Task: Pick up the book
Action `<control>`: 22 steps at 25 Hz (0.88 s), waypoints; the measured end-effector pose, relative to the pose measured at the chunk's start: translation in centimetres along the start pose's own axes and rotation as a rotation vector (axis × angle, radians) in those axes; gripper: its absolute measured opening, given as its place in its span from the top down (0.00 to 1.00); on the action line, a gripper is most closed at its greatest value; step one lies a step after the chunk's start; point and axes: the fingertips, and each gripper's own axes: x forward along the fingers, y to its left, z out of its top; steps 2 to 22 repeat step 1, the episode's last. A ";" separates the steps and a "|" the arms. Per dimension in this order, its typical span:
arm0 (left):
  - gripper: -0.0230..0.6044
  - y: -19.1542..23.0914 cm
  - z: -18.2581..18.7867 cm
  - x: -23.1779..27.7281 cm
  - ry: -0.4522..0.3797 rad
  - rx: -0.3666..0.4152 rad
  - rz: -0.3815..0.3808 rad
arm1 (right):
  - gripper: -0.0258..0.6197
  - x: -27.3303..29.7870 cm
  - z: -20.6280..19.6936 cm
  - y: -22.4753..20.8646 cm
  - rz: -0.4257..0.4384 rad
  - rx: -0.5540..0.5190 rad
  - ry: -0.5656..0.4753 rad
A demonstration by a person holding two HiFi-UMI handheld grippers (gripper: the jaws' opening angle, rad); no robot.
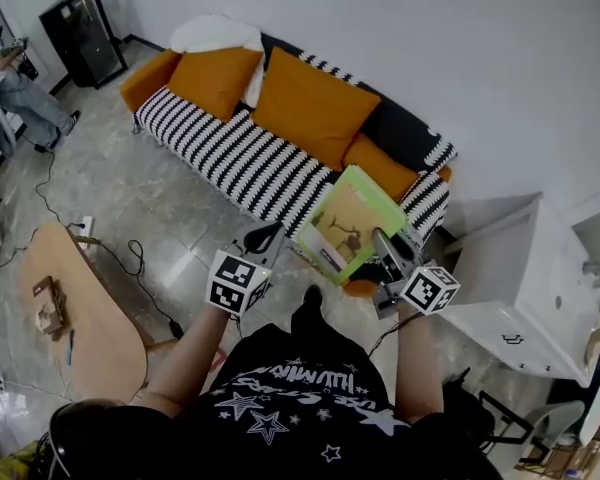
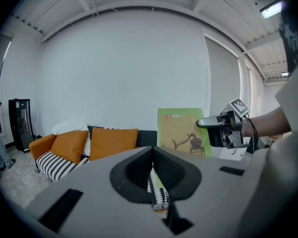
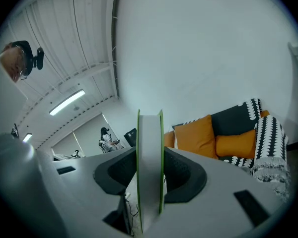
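Note:
The book (image 1: pixel 350 223) is thick, with a green cover that bears a tree picture. It hangs in the air above the striped sofa's (image 1: pixel 230 158) right end. My right gripper (image 1: pixel 385 250) is shut on its lower right edge. In the right gripper view the book (image 3: pixel 150 182) stands edge-on between both pads, its white pages facing me. The left gripper view shows the book's cover (image 2: pixel 181 130) upright and the right gripper (image 2: pixel 208 123) clamped on its side. My left gripper (image 1: pixel 263 236) floats left of the book, apart from it. The left gripper (image 2: pixel 152 157) has its jaws shut with nothing between them.
Orange cushions (image 1: pixel 305 103) and a white pillow (image 1: pixel 215 33) lie on the sofa. A white cabinet (image 1: pixel 520 278) stands at the right and a wooden table (image 1: pixel 90 318) at the lower left. A black cabinet (image 1: pixel 85 33) and a person (image 1: pixel 20 93) are at the far left. Cables (image 1: pixel 140 268) run across the floor.

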 end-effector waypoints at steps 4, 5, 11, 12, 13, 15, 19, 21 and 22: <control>0.95 0.2 0.3 0.6 0.008 -0.004 0.000 | 0.72 0.4 0.4 -0.5 -0.005 0.007 0.010; 0.95 0.2 0.3 0.6 0.008 -0.004 0.000 | 0.72 0.4 0.4 -0.5 -0.005 0.007 0.010; 0.95 0.2 0.3 0.6 0.008 -0.004 0.000 | 0.72 0.4 0.4 -0.5 -0.005 0.007 0.010; 0.95 0.2 0.3 0.6 0.008 -0.004 0.000 | 0.72 0.4 0.4 -0.5 -0.005 0.007 0.010; 0.95 0.2 0.3 0.6 0.008 -0.004 0.000 | 0.72 0.4 0.4 -0.5 -0.005 0.007 0.010; 0.95 0.2 0.3 0.6 0.008 -0.004 0.000 | 0.72 0.4 0.4 -0.5 -0.005 0.007 0.010; 0.95 0.2 0.3 0.6 0.008 -0.004 0.000 | 0.72 0.4 0.4 -0.5 -0.005 0.007 0.010; 0.95 0.2 0.3 0.6 0.008 -0.004 0.000 | 0.72 0.4 0.4 -0.5 -0.005 0.007 0.010; 0.95 0.2 0.3 0.6 0.008 -0.004 0.000 | 0.72 0.4 0.4 -0.5 -0.005 0.007 0.010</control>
